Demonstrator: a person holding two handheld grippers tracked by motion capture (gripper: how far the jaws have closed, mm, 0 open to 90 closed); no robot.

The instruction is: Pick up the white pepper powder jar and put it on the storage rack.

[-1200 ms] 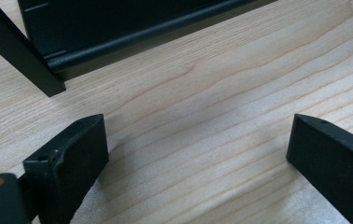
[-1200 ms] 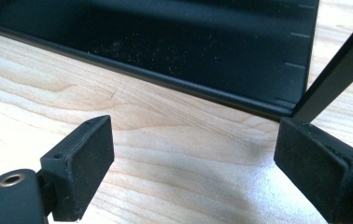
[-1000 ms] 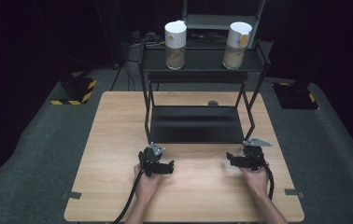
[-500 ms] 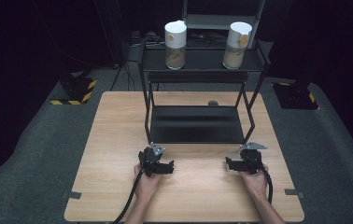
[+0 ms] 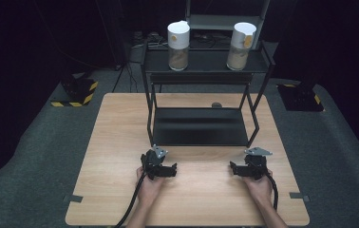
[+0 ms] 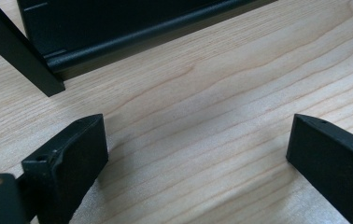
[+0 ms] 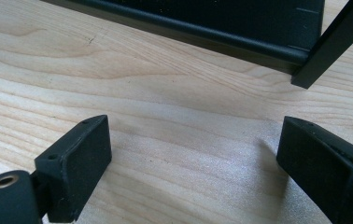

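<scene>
High view: both hands rest low on the pale wooden worktop (image 5: 120, 142), each holding a claw just in front of the black metal two-tier rack (image 5: 199, 128). Left claw (image 5: 172, 170) and right claw (image 5: 233, 168) point inward toward each other, holding nothing; likely a ready stance before reaching. Two white-capped cylindrical jars (image 5: 178, 39) stand apart on the rack's top shelf, well away from both claws. Left gripper view: jaws wide apart over bare wood, rack leg (image 6: 18, 51) and bottom-shelf edge close ahead. Right gripper view: jaws likewise spread, a rack leg (image 7: 331, 44) near. Jars appear from the high view; jaw gaps read clearly from the gripper views.
</scene>
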